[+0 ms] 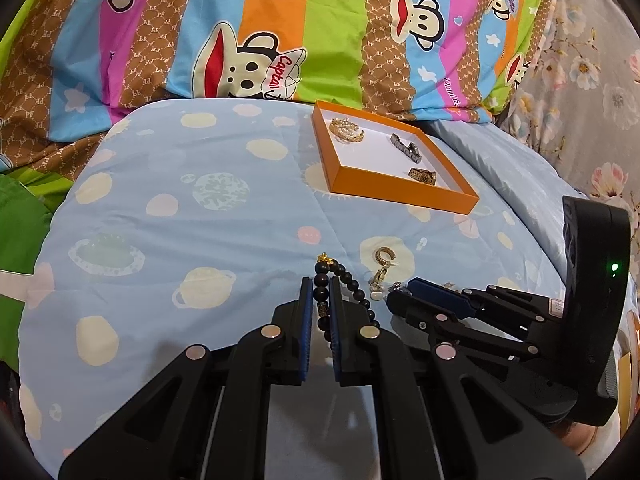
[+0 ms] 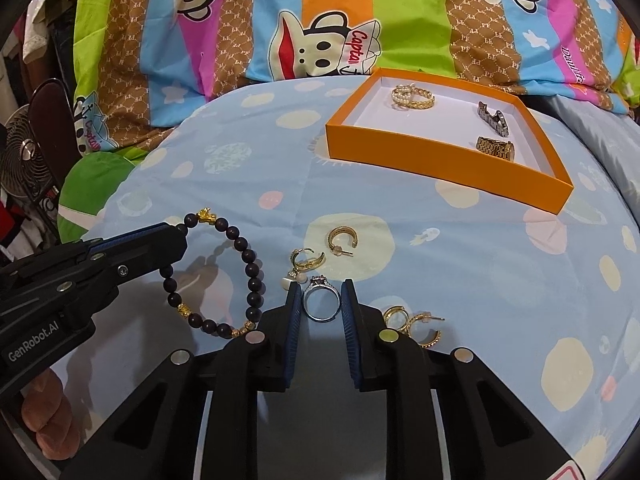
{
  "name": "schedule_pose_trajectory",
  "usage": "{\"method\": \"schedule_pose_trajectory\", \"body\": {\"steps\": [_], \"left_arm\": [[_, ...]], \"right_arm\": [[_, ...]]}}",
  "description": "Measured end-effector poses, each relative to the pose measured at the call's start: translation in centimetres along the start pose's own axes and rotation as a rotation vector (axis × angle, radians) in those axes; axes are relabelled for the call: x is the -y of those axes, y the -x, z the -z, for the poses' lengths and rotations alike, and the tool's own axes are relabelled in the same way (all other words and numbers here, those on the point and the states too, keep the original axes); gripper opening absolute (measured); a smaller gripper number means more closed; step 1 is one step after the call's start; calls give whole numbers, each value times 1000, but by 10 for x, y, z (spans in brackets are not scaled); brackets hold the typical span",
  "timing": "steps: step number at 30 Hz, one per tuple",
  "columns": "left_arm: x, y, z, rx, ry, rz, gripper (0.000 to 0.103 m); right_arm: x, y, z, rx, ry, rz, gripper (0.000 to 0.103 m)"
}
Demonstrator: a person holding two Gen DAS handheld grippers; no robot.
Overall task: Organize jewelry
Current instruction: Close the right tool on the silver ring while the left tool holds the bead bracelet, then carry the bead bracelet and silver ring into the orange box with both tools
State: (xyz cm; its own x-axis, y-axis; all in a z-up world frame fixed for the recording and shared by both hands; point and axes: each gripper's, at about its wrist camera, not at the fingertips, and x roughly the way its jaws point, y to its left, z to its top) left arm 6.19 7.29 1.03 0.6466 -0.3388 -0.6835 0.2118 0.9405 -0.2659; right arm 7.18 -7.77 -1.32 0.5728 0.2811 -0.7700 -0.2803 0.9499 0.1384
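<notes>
**Gripping the Bracelet and the Ring on the Blue Quilt**

Left wrist view: the left gripper is clamped narrowly on a dark round-bead bracelet with gold charms, which lies on the pale blue planet-print quilt. The shallow orange cardboard tray with white floor sits toward the quilt's far right edge, holding a gold-and-pearl bangle pair, a silver watch-band piece and a gold watch-band piece. The right gripper enters from the right.

Right wrist view: the right gripper has its pads touching both sides of a silver stone-set ring. Gold hoop earrings lie near it, between the grippers and the tray.
</notes>
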Motion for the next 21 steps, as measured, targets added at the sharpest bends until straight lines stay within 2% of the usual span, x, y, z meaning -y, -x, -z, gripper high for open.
{"method": "schedule_pose_trajectory", "body": {"steps": [7,12,21], "left_arm": [[6,8,-3,16,-9,13,7],[15,15,-15,20,-42,28,7],[46,14,-73,90,-133,54,7]], "right_arm": [[7,16,0,49,-16,21,19],[28,35,-10,83,-44,36,19],[90,51,-57,152,-86,101,19]]}}
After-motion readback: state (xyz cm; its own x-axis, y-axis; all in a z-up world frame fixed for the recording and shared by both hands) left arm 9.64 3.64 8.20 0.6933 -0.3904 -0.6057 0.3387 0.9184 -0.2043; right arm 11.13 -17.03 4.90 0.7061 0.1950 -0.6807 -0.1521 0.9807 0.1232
